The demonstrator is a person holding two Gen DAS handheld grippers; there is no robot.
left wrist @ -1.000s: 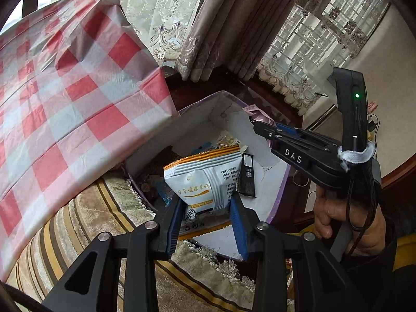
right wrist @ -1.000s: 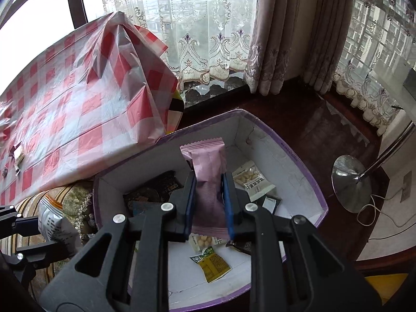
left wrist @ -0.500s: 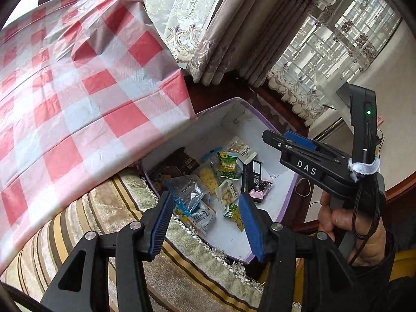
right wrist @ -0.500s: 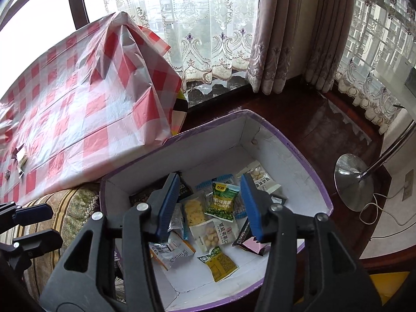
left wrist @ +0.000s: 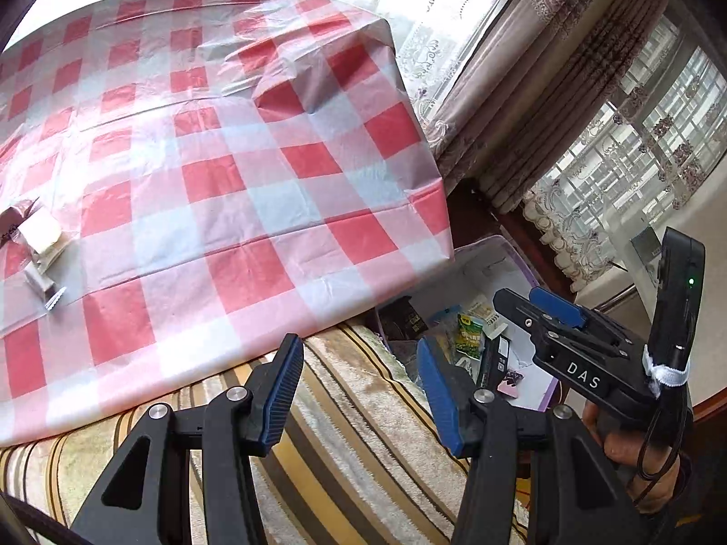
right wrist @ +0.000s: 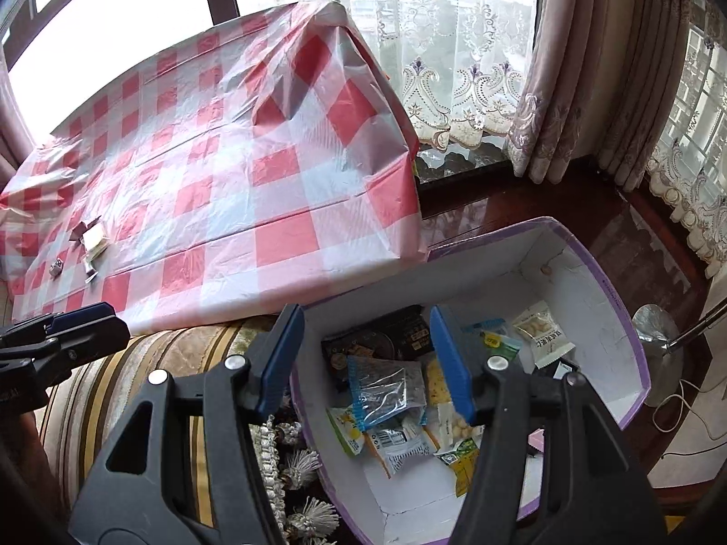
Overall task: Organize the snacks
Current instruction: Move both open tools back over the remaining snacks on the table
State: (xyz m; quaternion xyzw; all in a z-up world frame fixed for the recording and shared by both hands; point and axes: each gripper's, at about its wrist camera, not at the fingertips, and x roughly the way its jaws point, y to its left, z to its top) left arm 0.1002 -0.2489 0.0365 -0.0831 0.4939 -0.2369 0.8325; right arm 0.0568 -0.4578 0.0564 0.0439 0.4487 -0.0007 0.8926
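My left gripper stands open and empty over a striped cushion, left of the snack box. My right gripper hangs over the box's near-left corner, its jaws opening with nothing pressed between them. Several snack packets lie in the box, among them a clear blue-edged packet, a green packet and a pink packet. A few small snacks rest on the checked table far left. Each gripper shows in the other's view: right gripper, left gripper.
A table under a red-and-white checked cloth fills the left and middle. The box sits on a dark wooden sill by lace curtains. A floor lamp base and cables lie right of the box. A hand holds the right gripper.
Both grippers let go: the white-and-orange packet left the left jaws and the pink packet the right jaws, both into the box. Both jaws widened and both views swung left toward the table.
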